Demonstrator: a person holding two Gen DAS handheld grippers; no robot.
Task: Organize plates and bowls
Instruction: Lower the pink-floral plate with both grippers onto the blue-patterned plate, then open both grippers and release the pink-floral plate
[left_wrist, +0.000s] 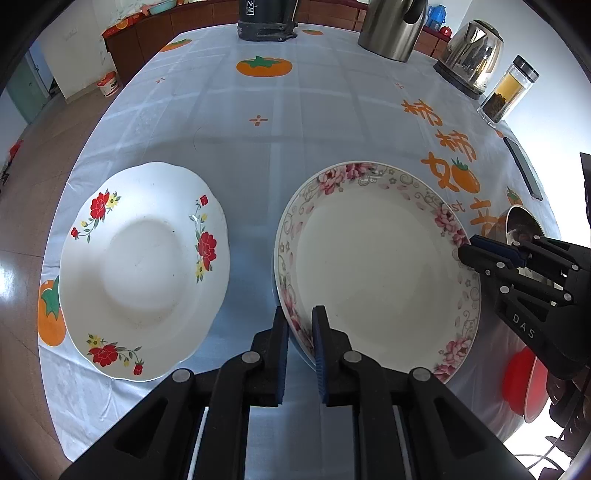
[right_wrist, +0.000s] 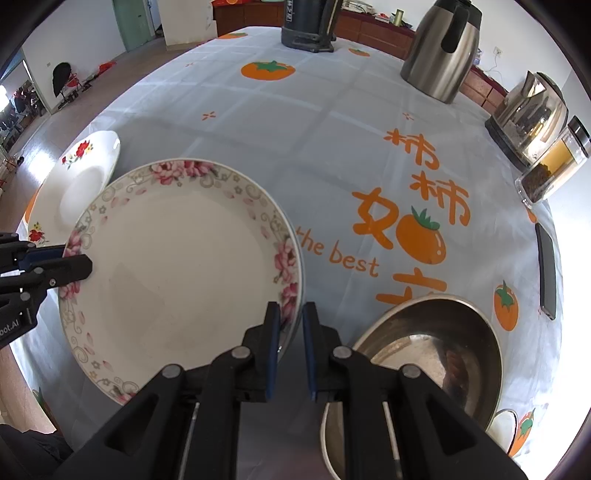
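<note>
Both tongs point steeply down at one dish, the round white plate with a pink-flower and grey-scroll rim (left_wrist: 373, 266), and grip it from opposite sides. The left tongs (left_wrist: 300, 325) are drawn narrow and clamped on the plate's left rim, one blue-padded finger outside the edge and the other over the inner face. The right tongs (right_wrist: 291, 317) are likewise narrow and clamped on the right rim, which passes between the two pads. Each pair shows in the other's view as a black linkage reaching in from the side onto the flowered border.

The plate is over the bench (left_wrist: 258, 155), which is covered with a pale blue cloth printed with orange persimmons and orange lettering. Its far edge appears tilted up, and a shadow lies under its left side; whether its near edge touches the cloth cannot be told.

Just left of it, apart from it, lies a scalloped white plate with red flowers (left_wrist: 144, 269), flat on the cloth. To the right, close by the right tongs, stands a polished steel bowl (right_wrist: 439, 354). Along the far edge of the bench stand a steel jug with a black handle (right_wrist: 439, 51), a steel kettle (left_wrist: 472, 55) and a glass jar with a black lid (left_wrist: 508, 94).
</note>
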